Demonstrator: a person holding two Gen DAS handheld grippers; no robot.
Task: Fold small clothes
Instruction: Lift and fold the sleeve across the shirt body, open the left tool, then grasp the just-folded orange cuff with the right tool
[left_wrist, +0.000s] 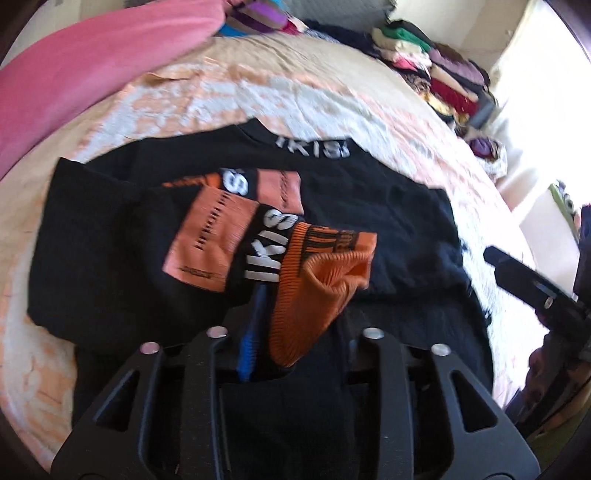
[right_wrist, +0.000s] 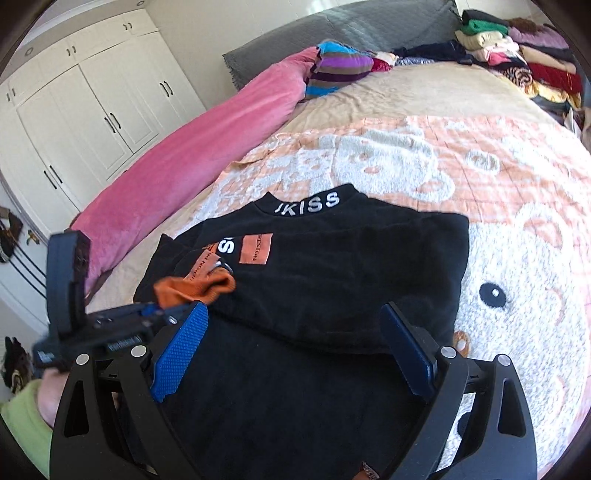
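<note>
A black sweater (left_wrist: 369, 221) (right_wrist: 332, 266) with orange patches and white lettering lies flat on the bed, collar away from me. One sleeve is folded across its chest. That sleeve's orange ribbed cuff (left_wrist: 314, 288) (right_wrist: 207, 286) sits loosely between the fingers of my left gripper (left_wrist: 295, 332) (right_wrist: 184, 310). The one blue pad (left_wrist: 247, 350) that shows stands clear of the cuff, so the jaws look open. My right gripper (right_wrist: 295, 347) hovers wide open over the sweater's lower half, nothing between its blue pads (right_wrist: 181, 350). It shows at the right edge (left_wrist: 532, 291) of the left wrist view.
The bed carries a peach and white cartoon blanket (right_wrist: 480, 166). A rolled pink quilt (right_wrist: 192, 147) runs along its left side with a striped garment (right_wrist: 340, 70) at its end. Stacks of folded clothes (right_wrist: 517, 48) line the far right. White wardrobes (right_wrist: 92, 110) stand beyond the bed.
</note>
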